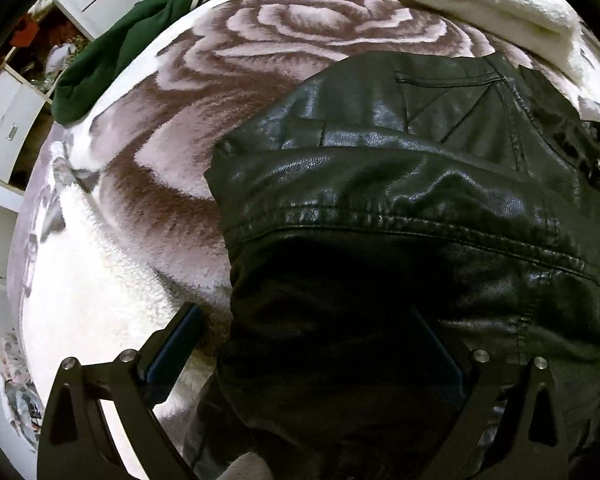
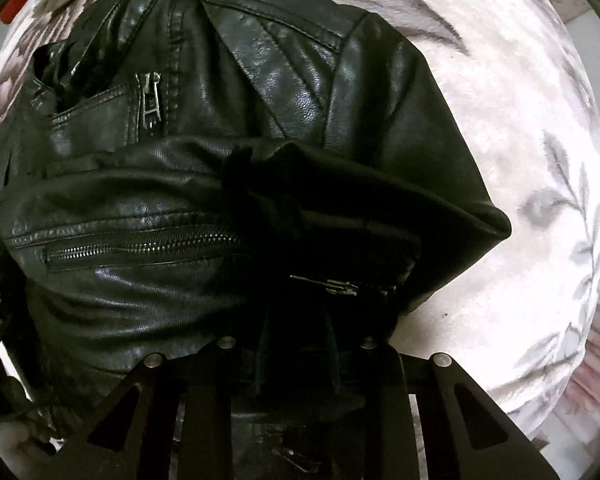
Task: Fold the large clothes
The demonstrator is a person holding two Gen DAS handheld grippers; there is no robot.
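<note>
My right gripper point(image 2: 296, 360) has its jaws nearly closed, pinching a dark fold of the black leather jacket point(image 2: 204, 148). My left gripper point(image 1: 304, 344) hangs wide open over the jacket's edge, gripping nothing. The jacket lies bunched toward one edge of the rose-patterned blanket point(image 1: 172, 128), with a green garment point(image 1: 112, 52) at the far corner. I'd carry the pinched flap over low and slow, since stiff leather probably springs back.

1. Plush blanket point(image 1: 148, 168) spread wide as the bed surface, big rose pattern, grey leaf sprigs at the edge.
2. Black leather jacket point(image 1: 400, 184) bunched on top, zips showing.
3. Green garment point(image 1: 112, 56) lying at the far edge.
4. White folded fabric point(image 1: 484, 4) resting beyond the jacket.
</note>
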